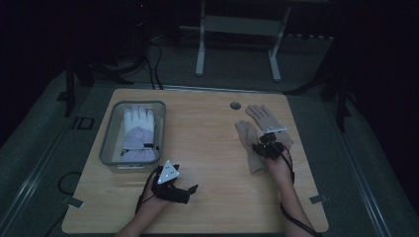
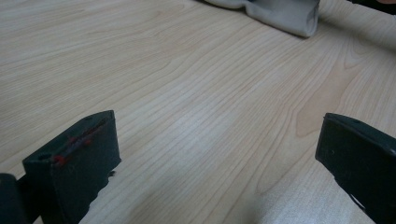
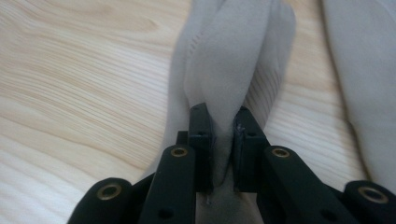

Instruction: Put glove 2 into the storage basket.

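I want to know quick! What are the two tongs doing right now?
Left tongs: open, holding nothing, over the bare table.
Right tongs: closed, pinching a fold of the tan glove.

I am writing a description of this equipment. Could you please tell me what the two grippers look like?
Both are black hand-held tools. The left gripper carries a grey three-cornered plate with dark dots; its jaws are thick black blocks with red marks on one pad. The right gripper has slotted black linkage arms with brass-coloured rivets. A dark cable trails from it along the forearm.
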A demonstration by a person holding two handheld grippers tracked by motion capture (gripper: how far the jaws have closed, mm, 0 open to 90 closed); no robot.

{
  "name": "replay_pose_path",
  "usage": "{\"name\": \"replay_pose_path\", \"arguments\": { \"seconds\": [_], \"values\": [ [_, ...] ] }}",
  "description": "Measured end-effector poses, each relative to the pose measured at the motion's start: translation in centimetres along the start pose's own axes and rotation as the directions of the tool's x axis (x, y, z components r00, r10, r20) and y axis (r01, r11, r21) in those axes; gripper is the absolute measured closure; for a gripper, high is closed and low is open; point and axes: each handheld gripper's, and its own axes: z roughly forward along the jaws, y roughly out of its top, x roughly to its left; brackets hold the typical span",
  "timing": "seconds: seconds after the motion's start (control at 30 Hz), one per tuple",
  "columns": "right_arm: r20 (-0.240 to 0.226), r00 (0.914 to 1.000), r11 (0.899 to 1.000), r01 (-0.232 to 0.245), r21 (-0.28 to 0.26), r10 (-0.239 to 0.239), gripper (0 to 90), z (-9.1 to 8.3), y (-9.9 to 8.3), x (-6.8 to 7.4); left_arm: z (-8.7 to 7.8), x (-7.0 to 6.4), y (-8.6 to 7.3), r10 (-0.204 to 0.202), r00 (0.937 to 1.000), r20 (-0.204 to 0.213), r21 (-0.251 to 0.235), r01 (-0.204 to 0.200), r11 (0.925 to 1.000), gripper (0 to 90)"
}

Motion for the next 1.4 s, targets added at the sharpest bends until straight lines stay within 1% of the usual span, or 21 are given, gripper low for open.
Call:
{"name": "replay_pose_path", "arguments": {
  "seconds": [0.07,0.13,0.2,0.27,0.3,0.4,0.47,0.53,0.63,0.7,0.73,0.83,0.87,0.93,1.07,1.1,1.17,1.23,1.3,1.33,1.4],
  "values": [
    [-0.019,0.9997,1.0,-0.016,-0.019,0.016,80.9,-0.4,0.5,0.6,0.0,0.0,-0.1,0.0,1.0,-0.002,-0.002,0.0,1.0,0.0],
    [-0.039,0.9989,0.998,-0.029,-0.053,0.027,80.9,-1.0,1.4,1.5,0.0,0.0,-0.1,0.002,1.0,-0.002,0.003,-0.002,1.0,0.0],
    [-0.053,0.9976,0.996,-0.048,-0.077,0.044,80.9,-1.5,2.2,2.3,-0.1,0.0,-0.1,0.003,1.0,-0.005,-0.006,-0.003,1.0,0.0],
    [-0.048,0.9974,0.994,-0.057,-0.094,0.053,80.9,-1.8,2.9,3.1,-0.2,-0.1,-0.2,0.003,1.0,-0.009,-0.015,-0.004,0.9999,0.0],
    [-0.056,0.9965,0.992,-0.068,-0.106,0.062,81.1,-2.0,3.5,3.7,-0.2,-0.1,-0.2,0.007,0.9999,-0.013,-0.016,-0.007,0.9999,0.0],
    [-0.057,0.9965,0.989,-0.068,-0.131,0.061,81.3,-2.3,4.6,5.1,-0.2,-0.2,-0.2,0.01,0.9998,-0.017,-0.016,-0.01,0.9998,0.0],
    [-0.057,0.9963,0.987,-0.072,-0.143,0.064,81.4,-2.3,5.3,5.9,-0.1,-0.2,-0.2,0.011,0.9998,-0.016,-0.012,-0.011,0.9999,0.0],
    [-0.072,0.994,0.984,-0.093,-0.153,0.083,81.4,-2.2,5.8,6.5,-0.2,-0.2,-0.2,0.011,0.9998,-0.018,-0.02,-0.012,0.9997,0.0],
    [-0.076,0.9917,0.98,-0.115,-0.161,0.104,81.4,-1.9,6.3,7.4,-0.2,-0.2,-0.3,0.014,0.9997,-0.019,-0.024,-0.014,0.9996,0.0],
    [-0.063,0.9926,0.979,-0.113,-0.172,0.104,81.4,-1.7,6.5,8.0,-0.3,-0.2,-0.3,0.014,0.9998,-0.016,-0.033,-0.015,0.9994,0.0],
    [-0.069,0.9921,0.977,-0.115,-0.177,0.104,81.4,-1.5,6.5,8.3,-0.3,-0.2,-0.3,0.017,0.9997,-0.016,-0.029,-0.018,0.9994,0.0],
    [-0.06,0.9898,0.973,-0.138,-0.187,0.129,81.4,-1.1,6.3,8.9,-0.3,-0.2,-0.3,0.023,0.9996,-0.018,-0.034,-0.023,0.9992,0.0],
    [-0.067,0.9885,0.973,-0.146,-0.181,0.136,81.4,-0.9,6.3,9.1,-0.3,-0.2,-0.3,0.022,0.9996,-0.018,-0.031,-0.022,0.9993,0.0],
    [-0.046,0.9899,0.976,-0.14,-0.166,0.134,81.3,-0.1,5.9,9.7,-0.3,-0.2,-0.3,0.02,0.9996,-0.019,-0.035,-0.021,0.9992,0.0],
    [-0.062,0.986,0.979,-0.162,-0.128,0.155,81.0,1.4,5.3,10.5,-0.3,-0.2,-0.3,0.021,0.9996,-0.019,-0.031,-0.022,0.9993,0.0],
    [-0.065,0.9859,0.98,-0.161,-0.117,0.154,80.7,1.9,5.0,10.7,-0.3,-0.2,-0.3,0.024,0.9996,-0.018,-0.03,-0.024,0.9992,0.0],
    [-0.06,0.9886,0.985,-0.144,-0.101,0.138,80.0,2.5,4.7,11.3,-0.3,-0.2,-0.3,0.026,0.9995,-0.02,-0.033,-0.027,0.9991,0.0],
    [-0.062,0.9878,0.985,-0.148,-0.086,0.143,79.7,3.1,4.4,11.6,-0.3,-0.2,-0.3,0.026,0.9995,-0.018,-0.033,-0.026,0.9991,0.0],
    [-0.062,0.9885,0.987,-0.142,-0.07,0.138,77.6,3.5,4.1,11.8,-0.3,-0.2,-0.3,0.024,0.9996,-0.017,-0.033,-0.024,0.9991,0.0],
    [-0.063,0.9873,0.987,-0.15,-0.063,0.146,75.7,3.7,4.0,12.0,-0.3,-0.2,-0.3,0.025,0.9996,-0.017,-0.034,-0.025,0.9991,0.0],
    [-0.071,0.9879,0.989,-0.141,-0.048,0.138,70.8,4.2,3.8,12.2,-0.3,-0.2,-0.3,0.025,0.9995,-0.017,-0.035,-0.026,0.999,0.0]
  ]
}}
